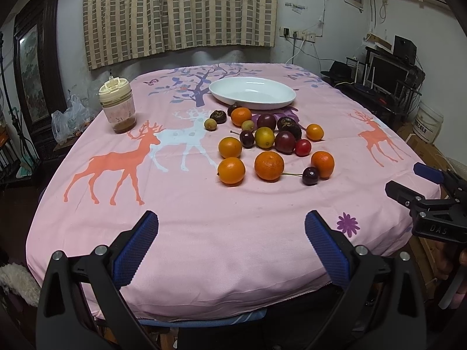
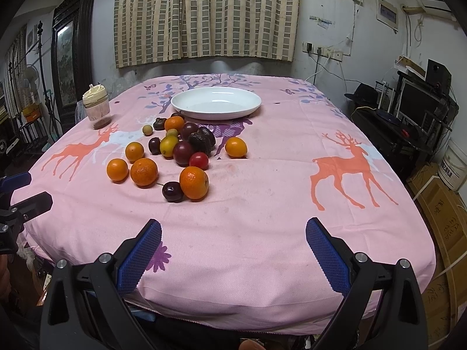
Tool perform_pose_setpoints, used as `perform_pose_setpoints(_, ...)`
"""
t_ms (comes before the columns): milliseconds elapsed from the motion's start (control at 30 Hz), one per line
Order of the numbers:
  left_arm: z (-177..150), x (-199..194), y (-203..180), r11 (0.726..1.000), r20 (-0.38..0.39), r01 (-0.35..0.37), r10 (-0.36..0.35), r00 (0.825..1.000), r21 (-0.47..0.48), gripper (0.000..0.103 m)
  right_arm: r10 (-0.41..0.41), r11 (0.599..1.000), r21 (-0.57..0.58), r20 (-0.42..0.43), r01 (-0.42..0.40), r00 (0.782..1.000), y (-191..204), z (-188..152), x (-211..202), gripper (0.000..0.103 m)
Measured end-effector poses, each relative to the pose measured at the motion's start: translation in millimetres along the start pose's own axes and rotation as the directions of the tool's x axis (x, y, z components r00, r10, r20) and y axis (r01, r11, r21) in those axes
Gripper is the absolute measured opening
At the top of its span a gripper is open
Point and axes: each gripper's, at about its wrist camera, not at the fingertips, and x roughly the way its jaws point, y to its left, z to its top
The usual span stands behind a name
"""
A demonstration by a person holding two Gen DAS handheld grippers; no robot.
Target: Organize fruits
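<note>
Jaws released (both grippers) — jar (image 1: 117, 108) far left, plate (image 1: 252, 92) beyond fruit pile (image 1: 270, 140).

Pink deer-print tablecloth (image 1: 204, 233), white plate (image 1: 280, 100), orange tangerines (image 1: 268, 165), checked beige curtain (image 1: 181, 11)

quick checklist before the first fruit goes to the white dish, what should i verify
1. Left gripper open and holding nothing: ok.
2. Right gripper open and holding nothing: ok.
3. White dish has room, nothing in it: ok.
4. Fruit on the pink cloth, none in the dish: ok.
5. Nearest orange free to grab: not ok, a dark cherry touches it.
6. Jar away from the fruit: ok.
</note>
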Motion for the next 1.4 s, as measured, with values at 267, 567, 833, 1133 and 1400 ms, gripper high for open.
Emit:
perform_pose_setpoints(267,0,7,7,1.000,-0.015,-0.008,0.008,1.000,-0.019,0.098,0.023,1.000,0.001,-0.011,-0.023,1.000,0,0,6,0.099)
perform_pose_setpoints(567,-1,30,18,1.000,-0.032,0.003,-0.003,0.999,-0.024,0.098,0.132,0.991,0.028,-0.020,-0.131,0.991,3,6,25,0.097)
perform_pose_setpoints(833,5,67,45,0.987,-0.073,0.107,-0.116,0.991,-0.118,0.098,0.246,0.966,0.105,-0.100,-0.236,0.964,7,29,83,0.059)
perform_pose_setpoints(1133,31,100,47,0.985,-0.082,0.154,-0.160,0.984,-0.081,0.097,0.314,0.943,0.170,-0.175,-0.286,0.933,7,45,126,0.046)
perform_pose_setpoints(1400,43,140,33,0.983,-0.173,0.185,-0.181,0.968,0.007,0.061,0.408,0.901,0.241,-0.186,-0.361,0.894,-3,48,135,0.040)
